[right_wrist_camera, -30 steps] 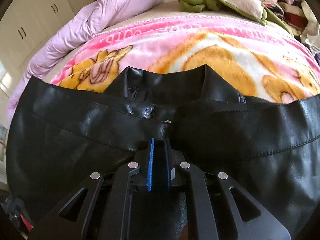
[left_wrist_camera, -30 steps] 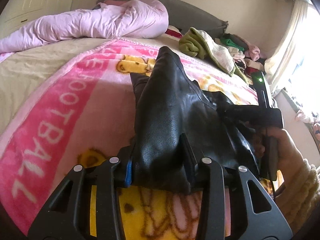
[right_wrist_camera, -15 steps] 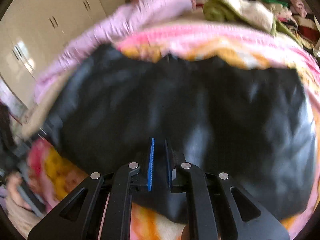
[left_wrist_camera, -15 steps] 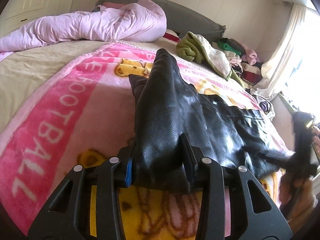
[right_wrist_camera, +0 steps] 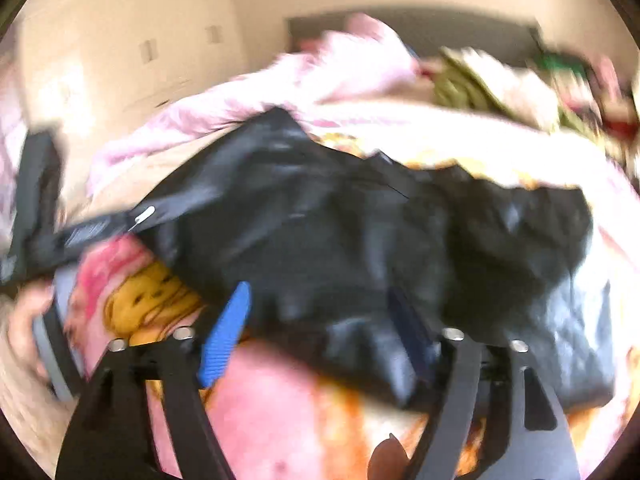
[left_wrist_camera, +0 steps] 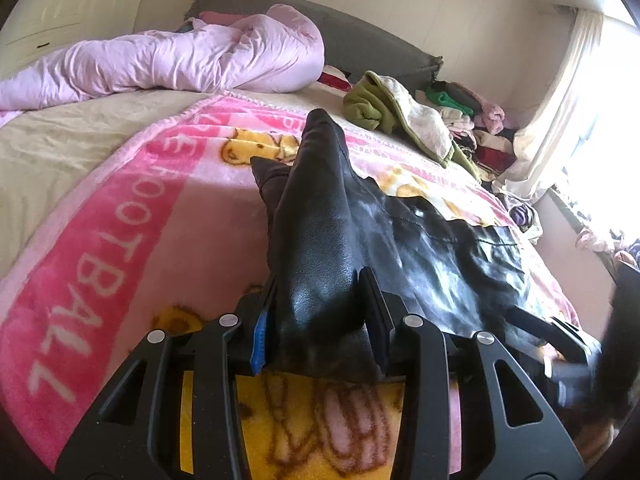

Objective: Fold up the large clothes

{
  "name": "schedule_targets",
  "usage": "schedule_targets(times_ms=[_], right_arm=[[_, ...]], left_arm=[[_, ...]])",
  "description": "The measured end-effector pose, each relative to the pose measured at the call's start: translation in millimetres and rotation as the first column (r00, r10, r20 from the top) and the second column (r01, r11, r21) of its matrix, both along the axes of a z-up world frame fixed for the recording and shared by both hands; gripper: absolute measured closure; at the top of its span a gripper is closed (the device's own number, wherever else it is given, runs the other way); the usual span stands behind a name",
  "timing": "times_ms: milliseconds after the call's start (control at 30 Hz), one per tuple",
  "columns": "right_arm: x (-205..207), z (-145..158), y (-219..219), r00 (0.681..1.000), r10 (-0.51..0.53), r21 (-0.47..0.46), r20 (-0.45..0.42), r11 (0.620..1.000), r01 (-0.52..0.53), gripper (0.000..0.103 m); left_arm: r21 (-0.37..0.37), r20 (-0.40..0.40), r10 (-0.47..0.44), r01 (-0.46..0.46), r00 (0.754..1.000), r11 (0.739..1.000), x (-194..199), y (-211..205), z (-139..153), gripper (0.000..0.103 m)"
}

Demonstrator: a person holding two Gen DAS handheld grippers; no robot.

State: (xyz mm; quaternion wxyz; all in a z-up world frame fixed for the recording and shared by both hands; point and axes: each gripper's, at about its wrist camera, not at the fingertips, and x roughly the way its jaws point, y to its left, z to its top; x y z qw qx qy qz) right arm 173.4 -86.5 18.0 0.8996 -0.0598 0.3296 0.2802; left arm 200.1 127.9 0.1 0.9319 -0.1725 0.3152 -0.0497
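Black leather garment (left_wrist_camera: 400, 240) flat on pink blanket (left_wrist_camera: 100, 248); left hand-held gripper (left_wrist_camera: 320, 320) still clenched on its edge; right hand-held gripper (right_wrist_camera: 324, 320), previously closed, now spread, released.

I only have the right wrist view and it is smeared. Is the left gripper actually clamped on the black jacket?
Observer: Yes. The left gripper is shut on a bunched fold of the black jacket.
Operator: How does the jacket lie from that side?
Observer: A raised ridge runs from that fold toward the headboard. The rest spreads flat to the right over the pink blanket.
Operator: And where does mine show up?
Observer: The right gripper shows blurred at the jacket's near right corner, low over the blanket.
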Motion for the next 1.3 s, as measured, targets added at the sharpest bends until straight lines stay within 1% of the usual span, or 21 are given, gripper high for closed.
schedule_targets(times_ms=[33,67,100,200,367,400,467,533,667,700,767,800,833,900,933,967,1000,1133,1200,1267,1300], right_arm=[[-6.1,0.7,7.2,0.999,0.021,-0.030,0.031,0.999,-0.020,0.031],[-16.3,-1.7,19.7,0.996,0.050,-0.073,0.071,0.996,-0.045,0.027],[-22.7,-4.9,28.1,0.993,0.065,-0.110,0.096,0.992,-0.055,0.022],[-33.9,-15.1,59.6,0.980,0.100,-0.210,0.170,0.976,-0.064,0.017],[-34.7,-33.9,100.0,0.951,0.138,-0.322,0.276,0.946,-0.044,0.015],[-32.0,-37.9,106.0,0.951,0.142,-0.338,0.276,0.940,-0.042,0.015],[-28.7,-40.6,112.3,0.955,0.137,-0.335,0.264,0.941,-0.042,0.015],[-24.6,-41.0,114.6,0.953,0.124,-0.337,0.276,0.941,-0.025,0.015],[-17.6,-36.0,114.1,0.953,0.108,-0.307,0.283,0.951,-0.017,0.019],[-14.6,-34.5,112.3,0.954,0.102,-0.297,0.282,0.955,-0.015,0.026],[-8.4,-33.8,109.3,0.957,0.104,-0.281,0.270,0.960,-0.025,0.037],[-6.9,-32.7,108.2,0.957,0.108,-0.268,0.269,0.963,-0.033,0.044],[-4.6,-31.8,106.5,0.957,0.107,-0.260,0.271,0.965,-0.034,0.046],[-1.8,-28.7,102.2,0.960,0.098,-0.231,0.264,0.972,-0.036,0.058],[0.0,-27.4,99.7,0.962,0.090,-0.215,0.258,0.976,-0.034,0.061],[0.8,-25.0,95.5,0.965,0.080,-0.190,0.250,0.981,-0.032,0.064],[0.1,-22.8,93.4,0.966,0.072,-0.174,0.248,0.984,-0.028,0.067],[0.3,-9.4,78.4,0.971,0.016,-0.084,0.239,0.996,0.004,0.075],[2.0,-0.4,66.7,0.975,-0.022,-0.016,0.219,1.000,0.026,0.078],[4.5,8.5,54.6,0.979,-0.055,0.052,0.195,0.998,0.046,0.079],[5.7,12.7,48.5,0.981,-0.070,0.084,0.182,0.995,0.055,0.080]], left_arm=[[-0.003,0.001,-0.002,0.002,1.000,1.000,0.4,-0.1,1.9,0.072],[-0.005,0.003,-0.003,0.003,1.000,1.000,0.6,-0.1,3.5,0.072],[-0.008,0.006,-0.005,0.005,1.000,1.000,1.3,-0.5,6.1,0.072],[-0.011,0.006,-0.005,0.005,1.000,1.000,2.8,-1.2,10.2,0.072],[-0.016,0.002,-0.005,0.005,1.000,1.000,3.4,-0.4,11.0,0.072],[-0.016,0.000,-0.005,0.005,1.000,1.000,3.7,-0.4,11.5,0.072],[-0.017,0.000,-0.006,0.006,1.000,1.000,4.0,-0.7,12.4,0.072],[-0.016,-0.002,-0.005,0.005,1.000,1.000,4.2,-0.9,12.3,0.072],[-0.019,-0.002,-0.004,0.004,1.000,1.000,4.2,-0.4,11.7,0.072],[-0.018,-0.004,-0.004,0.004,1.000,1.000,4.4,-0.3,11.1,0.072],[-0.011,-0.004,0.001,-0.001,1.000,1.000,4.4,-0.7,12.0,0.072],[-0.010,-0.002,0.004,-0.004,1.000,1.000,4.3,-1.3,13.9,0.072],[-0.011,-0.002,0.005,-0.005,1.000,1.000,4.8,0.5,13.7,0.070],[-0.021,0.015,0.007,-0.007,1.000,1.000,4.3,4.1,18.9,0.063],[-0.031,0.025,0.012,-0.012,1.000,0.999,5.0,8.6,21.8,0.059],[-0.040,0.038,0.022,-0.020,0.999,0.999,4.7,12.3,26.2,0.052],[-0.051,0.050,0.044,-0.042,0.998,0.998,4.4,17.6,32.8,0.042],[-0.128,0.043,0.100,-0.094,0.994,0.987,10.2,39.5,43.6,0.037],[-0.187,0.015,0.152,-0.147,0.988,0.971,12.2,53.7,41.8,0.026],[-0.211,-0.016,0.191,-0.190,0.981,0.959,15.3,63.1,38.3,0.026],[-0.226,-0.050,0.212,-0.218,0.976,0.950,17.6,65.8,32.1,0.026]])
